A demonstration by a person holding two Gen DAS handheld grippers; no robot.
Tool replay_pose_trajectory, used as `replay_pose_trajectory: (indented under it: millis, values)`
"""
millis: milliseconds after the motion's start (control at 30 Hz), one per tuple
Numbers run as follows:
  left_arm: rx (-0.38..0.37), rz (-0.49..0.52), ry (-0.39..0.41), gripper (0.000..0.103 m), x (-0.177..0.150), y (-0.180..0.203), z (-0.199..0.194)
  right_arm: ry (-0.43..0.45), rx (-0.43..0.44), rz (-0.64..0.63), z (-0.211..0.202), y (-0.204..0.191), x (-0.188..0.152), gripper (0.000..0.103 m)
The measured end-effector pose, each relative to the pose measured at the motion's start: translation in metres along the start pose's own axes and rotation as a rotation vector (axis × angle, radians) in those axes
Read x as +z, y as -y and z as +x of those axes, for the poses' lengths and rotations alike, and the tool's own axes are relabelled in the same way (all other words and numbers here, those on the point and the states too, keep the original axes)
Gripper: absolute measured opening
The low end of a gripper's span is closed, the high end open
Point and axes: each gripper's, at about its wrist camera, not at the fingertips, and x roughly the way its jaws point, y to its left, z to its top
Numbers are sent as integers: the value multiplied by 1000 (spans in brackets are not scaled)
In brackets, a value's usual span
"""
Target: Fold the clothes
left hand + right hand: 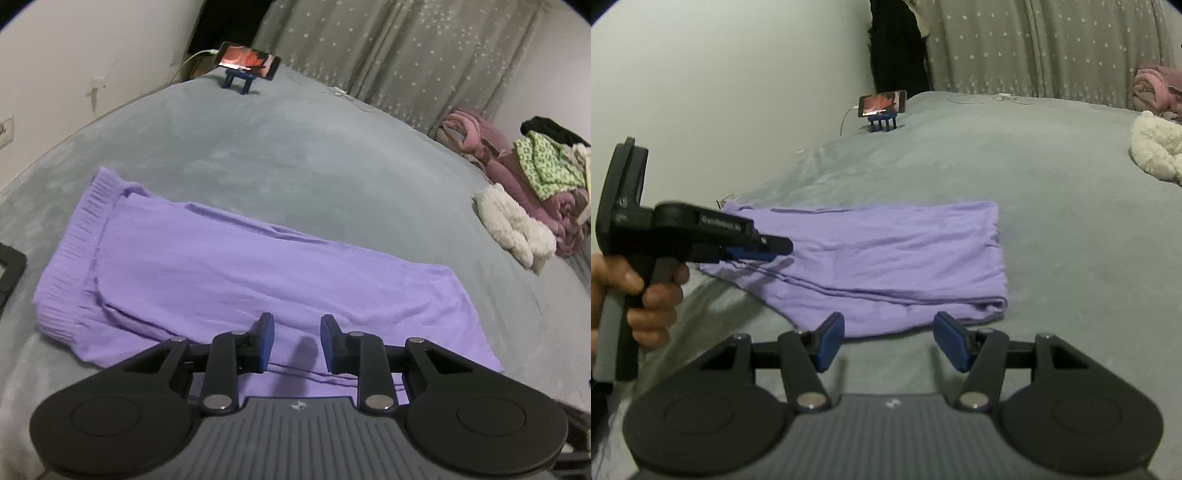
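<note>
Reading markings: white lettering on the left claw's [775, 254] side arm, too blurred to make out
Logo: small white mark on each claw body
Garment: lilac knit piece [207, 266], ribbed hem, folded flat in layers
Location: on the grey bed [295, 147], near edge
Left claw: jaws apart, over the cloth, pinching nothing
Right claw [888, 341]: spread, empty, just short of the folded edge
Background: phone [882, 103] on blue stand
</note>
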Motion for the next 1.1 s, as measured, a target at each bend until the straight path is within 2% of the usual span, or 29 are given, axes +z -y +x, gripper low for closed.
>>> replay_pose_trajectory:
  millis: [133, 300, 467, 633, 767, 867, 1100]
  values:
    - [48, 71, 6, 30, -8, 12, 2, -14, 3, 13, 0, 3, -5, 61]
    - [55, 103, 15, 30, -12, 22, -5, -34, 3, 45, 2, 7, -7, 61]
    - [116, 209, 48, 30, -19, 43, -5, -8, -2, 40, -3, 6, -4, 67]
    - [144, 230, 52, 30, -16, 45, 5, 7, -5, 48, -6, 7, -1, 67]
    - [173, 291, 64, 34, -24, 52, 12, 22, 1, 76, -10, 14, 1, 70]
    - [185, 294, 63, 34, -25, 56, 11, 27, 11, 134, -10, 23, 2, 70]
    - [155, 240, 57, 34, -17, 52, 5, 54, 5, 233, -10, 45, 4, 73]
